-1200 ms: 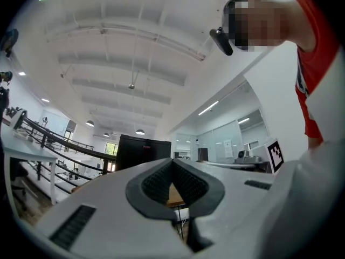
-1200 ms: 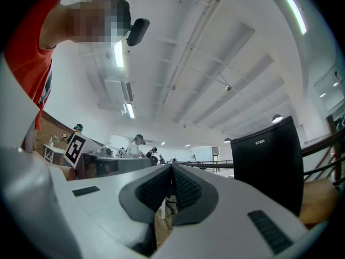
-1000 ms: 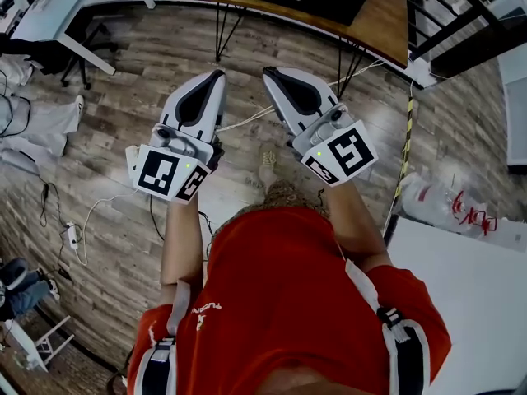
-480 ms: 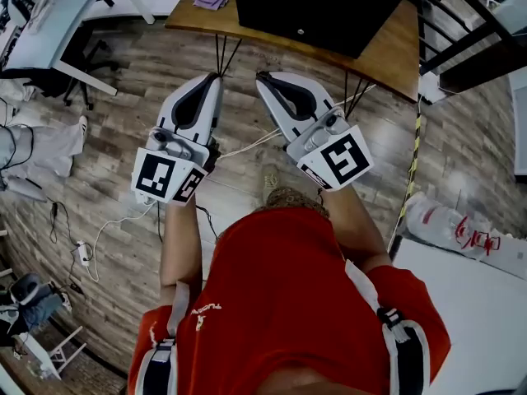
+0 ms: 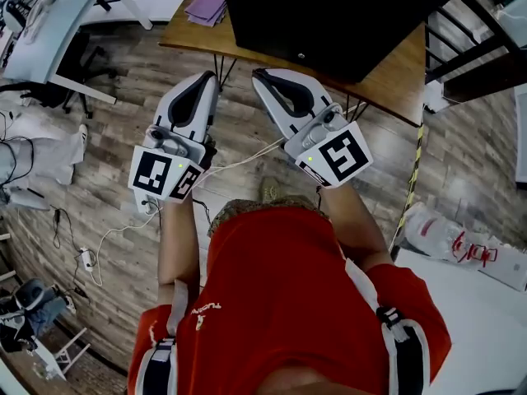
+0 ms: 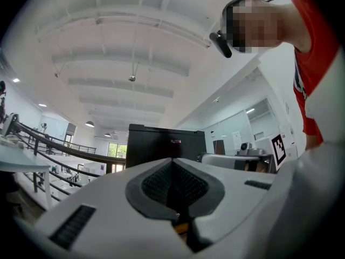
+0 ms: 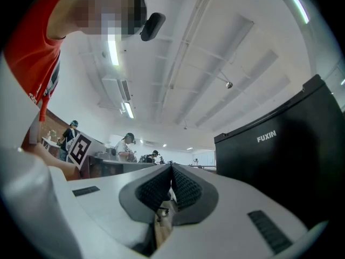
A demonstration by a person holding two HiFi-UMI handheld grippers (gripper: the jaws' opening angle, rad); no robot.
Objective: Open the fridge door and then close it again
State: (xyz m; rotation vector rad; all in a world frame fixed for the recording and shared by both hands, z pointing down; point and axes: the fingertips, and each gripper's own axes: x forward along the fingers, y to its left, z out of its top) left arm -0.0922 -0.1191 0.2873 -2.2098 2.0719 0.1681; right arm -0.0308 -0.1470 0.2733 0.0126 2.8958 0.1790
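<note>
Nearing the fridge (image 5: pixel 329 15), the person holds both grippers out ahead, side by side and apart from each other. The left gripper (image 5: pixel 212 76) has its jaws pressed together with nothing between them, and its own view (image 6: pixel 172 162) shows the ribbed pads meeting. The right gripper (image 5: pixel 257 74) is likewise closed and empty, its pads touching in its own view (image 7: pixel 171 169).

A second ago only a strip of the black box showed at the top of the head view. Now it fills the top middle, standing on the wooden table (image 5: pixel 387 64), and its door looks closed. The table's near edge has come down in the picture to just above both gripper tips, which earlier lay over bare floor (image 5: pixel 115 163) well short of it. A purple pad (image 5: pixel 206 9) at the table's left end, out of view a second ago, now shows whole.

Both gripper views face the fridge: it sits straight ahead of the left one (image 6: pixel 161 139) and to the right of the other (image 7: pixel 285 155). Neither gripper touches it. A white cable (image 5: pixel 239 161) crosses the floor below the grippers.
</note>
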